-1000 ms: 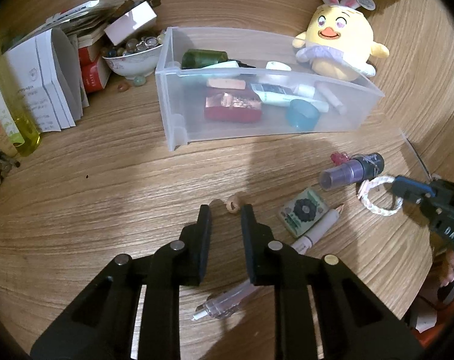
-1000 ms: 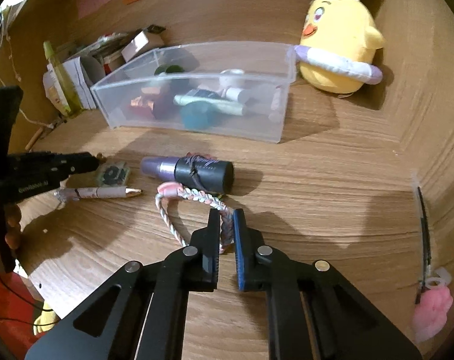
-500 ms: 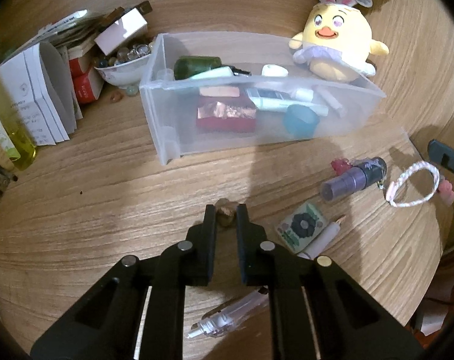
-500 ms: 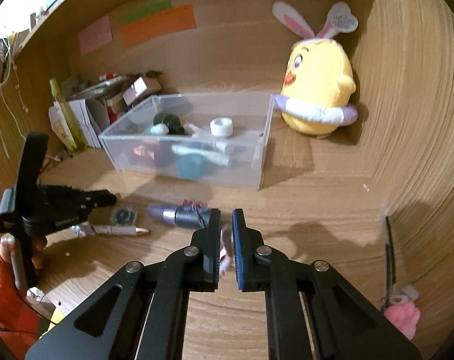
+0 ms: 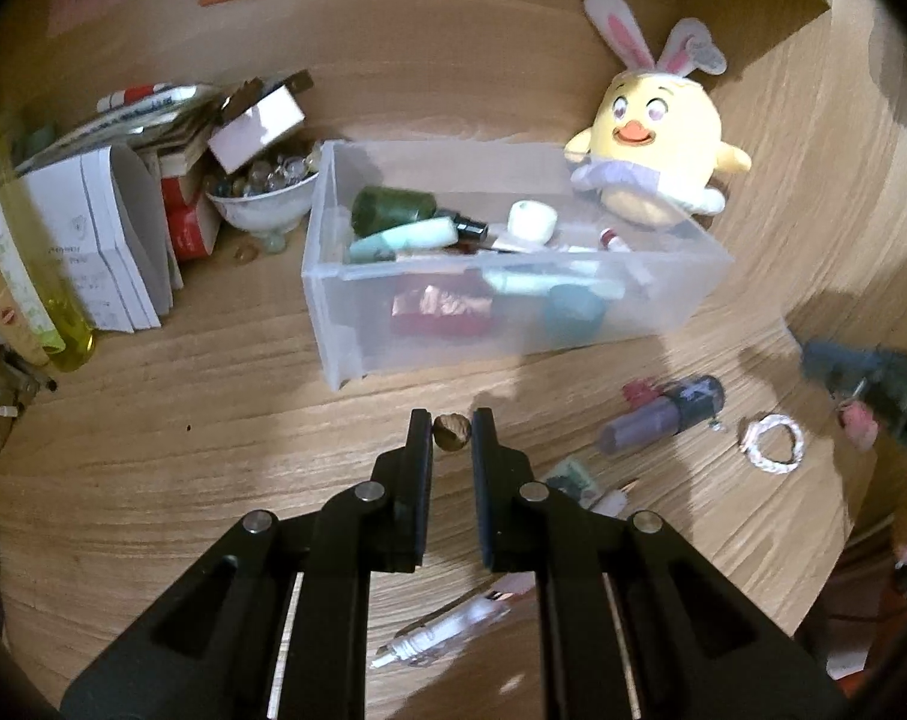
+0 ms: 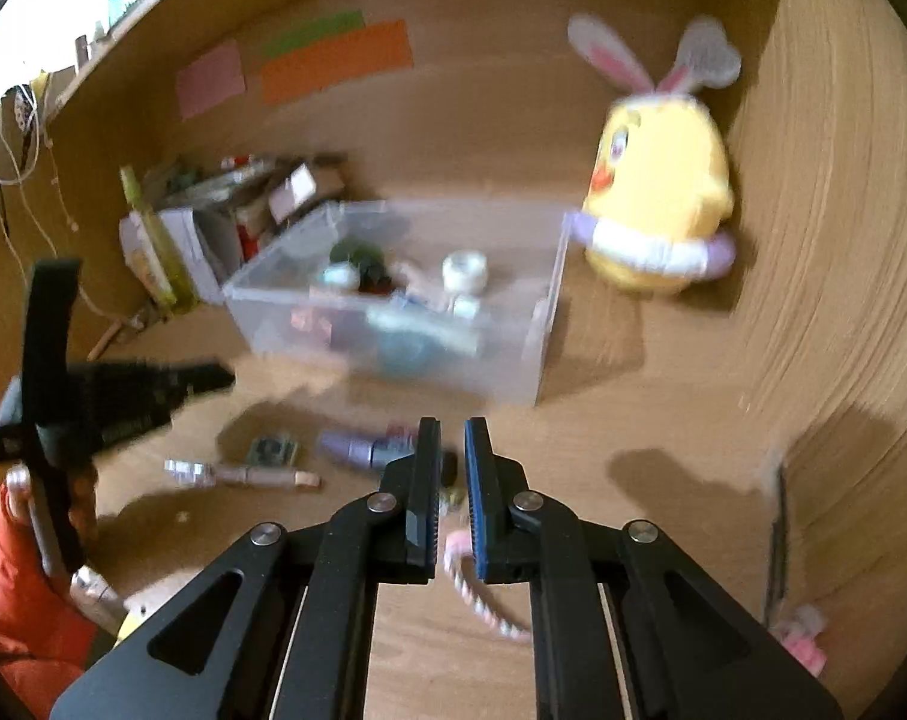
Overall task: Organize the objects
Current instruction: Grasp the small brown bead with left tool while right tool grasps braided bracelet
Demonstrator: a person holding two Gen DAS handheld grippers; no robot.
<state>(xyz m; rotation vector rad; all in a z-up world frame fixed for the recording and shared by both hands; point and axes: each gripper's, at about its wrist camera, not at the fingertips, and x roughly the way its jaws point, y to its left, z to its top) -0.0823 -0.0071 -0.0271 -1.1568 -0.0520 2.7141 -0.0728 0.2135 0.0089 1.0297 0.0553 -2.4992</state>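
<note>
My left gripper (image 5: 452, 427) is shut on a small brown bead (image 5: 452, 433), held above the wooden table in front of the clear plastic bin (image 5: 345, 324). It also shows from the side in the right wrist view (image 6: 225, 375). The jaws of my right gripper (image 6: 452, 426) are opening and stand a narrow gap apart, with nothing pinched between the pads. The pink-and-white braided loop (image 6: 483, 600) shows blurred below them. In the left wrist view the loop (image 5: 771, 450) sits apart from the right gripper (image 5: 813, 357).
A purple spray bottle (image 5: 645, 429), a green square packet (image 5: 567, 477), a pen (image 5: 609, 501) and a clear tube (image 5: 447, 633) lie on the table. A yellow chick plush (image 5: 657, 150) stands behind the bin. Bowl (image 5: 261, 204), papers (image 5: 105, 240) and a yellow bottle (image 5: 45, 300) crowd the left.
My left jaws closed on the bead and lifted it off the table. My right gripper rose with the loop. The loop now sits lower than the pads.
</note>
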